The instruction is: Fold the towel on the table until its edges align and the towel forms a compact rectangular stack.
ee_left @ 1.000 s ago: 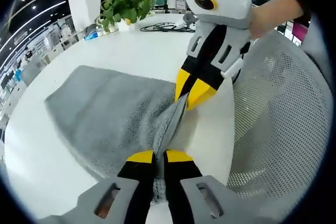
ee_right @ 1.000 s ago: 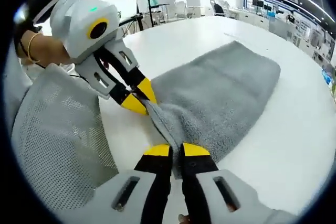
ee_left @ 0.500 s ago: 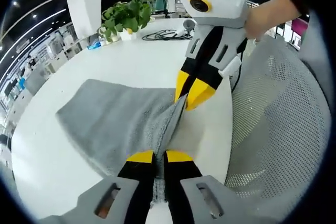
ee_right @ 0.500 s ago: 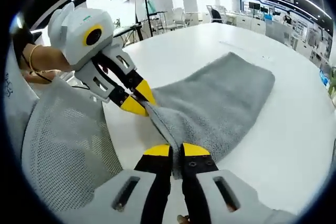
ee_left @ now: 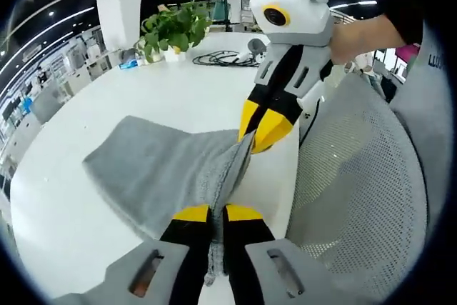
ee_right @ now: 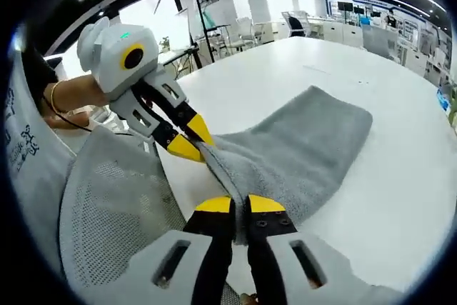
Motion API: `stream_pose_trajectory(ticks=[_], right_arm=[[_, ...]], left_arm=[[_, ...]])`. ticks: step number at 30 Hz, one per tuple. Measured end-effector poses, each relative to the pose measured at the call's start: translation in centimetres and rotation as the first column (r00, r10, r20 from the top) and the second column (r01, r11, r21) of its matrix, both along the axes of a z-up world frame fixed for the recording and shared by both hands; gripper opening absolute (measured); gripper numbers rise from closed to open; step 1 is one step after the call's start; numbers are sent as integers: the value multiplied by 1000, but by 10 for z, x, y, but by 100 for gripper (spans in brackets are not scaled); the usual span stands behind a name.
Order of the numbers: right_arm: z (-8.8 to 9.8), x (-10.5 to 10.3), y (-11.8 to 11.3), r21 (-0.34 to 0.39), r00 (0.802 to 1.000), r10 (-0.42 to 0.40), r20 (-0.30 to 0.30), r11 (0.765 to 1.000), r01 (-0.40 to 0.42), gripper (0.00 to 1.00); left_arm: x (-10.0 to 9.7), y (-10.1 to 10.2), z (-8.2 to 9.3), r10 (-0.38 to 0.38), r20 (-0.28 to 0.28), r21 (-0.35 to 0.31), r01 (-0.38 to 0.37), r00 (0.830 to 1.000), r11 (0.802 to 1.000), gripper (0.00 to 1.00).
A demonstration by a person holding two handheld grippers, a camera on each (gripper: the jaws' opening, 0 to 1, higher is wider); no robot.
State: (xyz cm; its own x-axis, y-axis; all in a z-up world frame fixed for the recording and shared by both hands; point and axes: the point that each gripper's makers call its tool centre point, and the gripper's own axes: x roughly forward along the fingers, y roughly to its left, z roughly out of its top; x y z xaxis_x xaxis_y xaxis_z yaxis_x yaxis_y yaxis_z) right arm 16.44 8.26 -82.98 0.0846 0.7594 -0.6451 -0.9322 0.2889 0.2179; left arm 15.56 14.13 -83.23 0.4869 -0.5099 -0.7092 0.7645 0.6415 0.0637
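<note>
In the left gripper view, the left gripper (ee_left: 216, 212) rises from 6 o'clock with its yellow-tipped fingers (ee_left: 190, 213) drawn together on the near edge of the grey towel (ee_left: 164, 173). The cloth is bunched between them and a short tail of it hangs below the tips. The right gripper (ee_left: 258, 128) comes in from 1 o'clock, held by a person's hand (ee_left: 360, 33), and its fingers are clamped on the same edge of the towel a little farther along. The stretch of edge between the two grippers is lifted into a taut ridge. The rest of the towel spreads out toward 9 o'clock, lying flat on the white desk (ee_left: 186, 91). A grey mesh chair back (ee_left: 350, 191) stands at 3 to 4 o'clock, just beside the desk edge. At 11 o'clock, far back on the desk, sit a potted plant (ee_left: 171, 26) and, toward 12 o'clock, a loop of black cable (ee_left: 221, 57).

In the right gripper view, the right gripper (ee_right: 240, 205) rises from 6 o'clock, fingers (ee_right: 265, 205) shut on the towel (ee_right: 300, 148) edge. The left gripper (ee_right: 188, 142) reaches in from 10 o'clock, gripped by a hand (ee_right: 75, 94), and pinches the edge where the raised fold begins. The towel runs away toward 2 o'clock across the desk (ee_right: 385, 176), its far end flat and roughly square-cornered. The mesh chair back (ee_right: 114, 219) sits at 8 o'clock.
</note>
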Motion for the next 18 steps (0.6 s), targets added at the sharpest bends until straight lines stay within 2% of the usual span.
stream_pose_trajectory(ticks=[5, 14, 15, 18], right_arm=[[16, -4, -4, 47, 999, -27, -36, 998, 28, 3], [41, -13, -8, 96, 998, -29, -49, 995, 34, 3], [45, -15, -8, 111, 997, -38, -69, 993, 46, 3], [51, -18, -8, 126, 996, -40, -76, 991, 49, 3]], left_arm=[[-1, -3, 19, 5, 40, -21, -4, 999, 1000, 6], [-8, -6, 49, -25, 86, -34, 28, 996, 999, 6], [-9, -6, 52, -27, 89, -36, 30, 996, 999, 6], [-10, -7, 60, -37, 114, -30, 41, 993, 999, 6]])
